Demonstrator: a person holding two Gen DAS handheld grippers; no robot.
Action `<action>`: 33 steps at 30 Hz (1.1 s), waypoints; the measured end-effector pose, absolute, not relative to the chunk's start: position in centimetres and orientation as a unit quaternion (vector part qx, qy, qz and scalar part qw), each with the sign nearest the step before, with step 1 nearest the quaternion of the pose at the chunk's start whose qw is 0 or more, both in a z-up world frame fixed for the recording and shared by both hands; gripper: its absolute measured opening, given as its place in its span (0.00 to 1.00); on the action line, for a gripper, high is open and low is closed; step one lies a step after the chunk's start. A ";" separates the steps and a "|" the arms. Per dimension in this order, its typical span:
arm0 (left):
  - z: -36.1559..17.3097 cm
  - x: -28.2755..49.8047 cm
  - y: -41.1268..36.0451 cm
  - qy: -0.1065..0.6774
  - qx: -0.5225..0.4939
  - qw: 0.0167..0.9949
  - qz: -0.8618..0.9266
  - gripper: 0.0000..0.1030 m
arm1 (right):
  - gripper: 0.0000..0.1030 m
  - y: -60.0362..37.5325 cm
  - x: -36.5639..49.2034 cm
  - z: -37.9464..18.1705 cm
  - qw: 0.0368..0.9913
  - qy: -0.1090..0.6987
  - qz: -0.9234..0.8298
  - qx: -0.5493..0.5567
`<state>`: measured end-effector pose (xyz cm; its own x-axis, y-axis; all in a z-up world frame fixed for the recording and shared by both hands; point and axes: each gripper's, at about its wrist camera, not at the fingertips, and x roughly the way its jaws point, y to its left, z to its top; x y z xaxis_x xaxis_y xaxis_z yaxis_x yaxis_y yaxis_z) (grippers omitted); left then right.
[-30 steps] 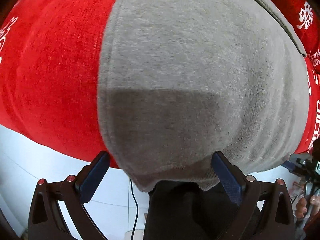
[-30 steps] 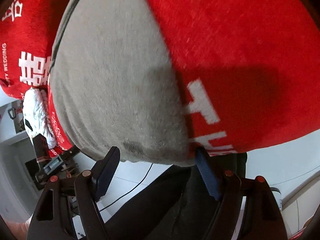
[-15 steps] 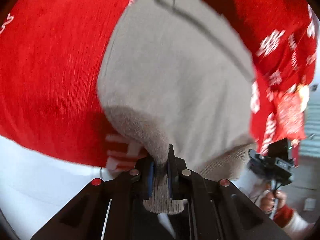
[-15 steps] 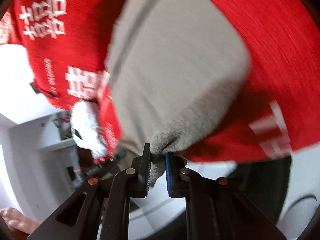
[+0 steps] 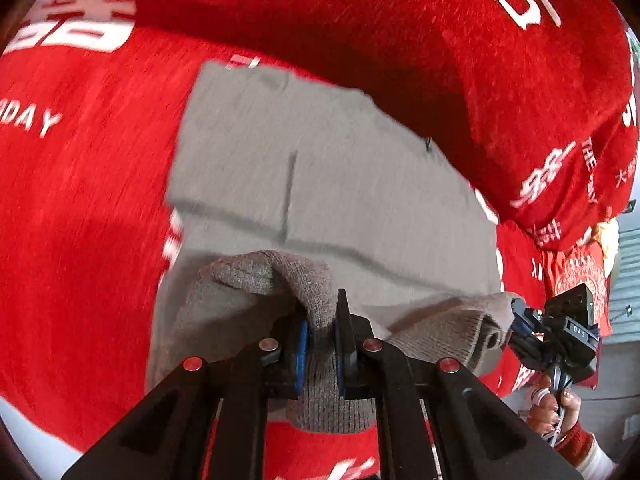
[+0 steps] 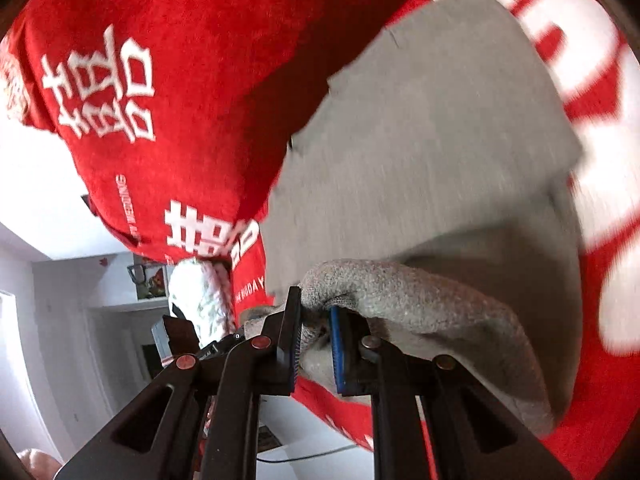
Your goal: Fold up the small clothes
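While the grey knit garment (image 5: 340,184) lies across the red printed blanket (image 5: 80,208), my left hand-held gripper (image 5: 320,330) pinches one bunched corner of its near hem (ribbed) and my right hand-held gripper (image 6: 314,328) pinches the other, both raised off the blanket.

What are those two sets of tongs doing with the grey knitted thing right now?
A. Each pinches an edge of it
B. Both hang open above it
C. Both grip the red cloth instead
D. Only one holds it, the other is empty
A: the left tongs and the right tongs are each closed on a bunched edge of the grey garment, which lies over the red cloth.
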<state>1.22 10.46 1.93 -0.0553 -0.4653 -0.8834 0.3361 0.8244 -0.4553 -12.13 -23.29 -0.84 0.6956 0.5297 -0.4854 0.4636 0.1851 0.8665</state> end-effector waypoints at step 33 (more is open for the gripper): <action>3.0 9.9 5.6 0.654 0.035 0.724 -0.216 0.64 | 0.47 -29.9 -3.9 -2.8 0.643 0.462 0.054 0.608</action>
<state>9.89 5.58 3.00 0.0510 -0.2671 -0.9623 0.3589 0.9041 -0.2320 -3.94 -29.93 -2.78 0.5666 0.6319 -0.5288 0.4919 0.2555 0.8323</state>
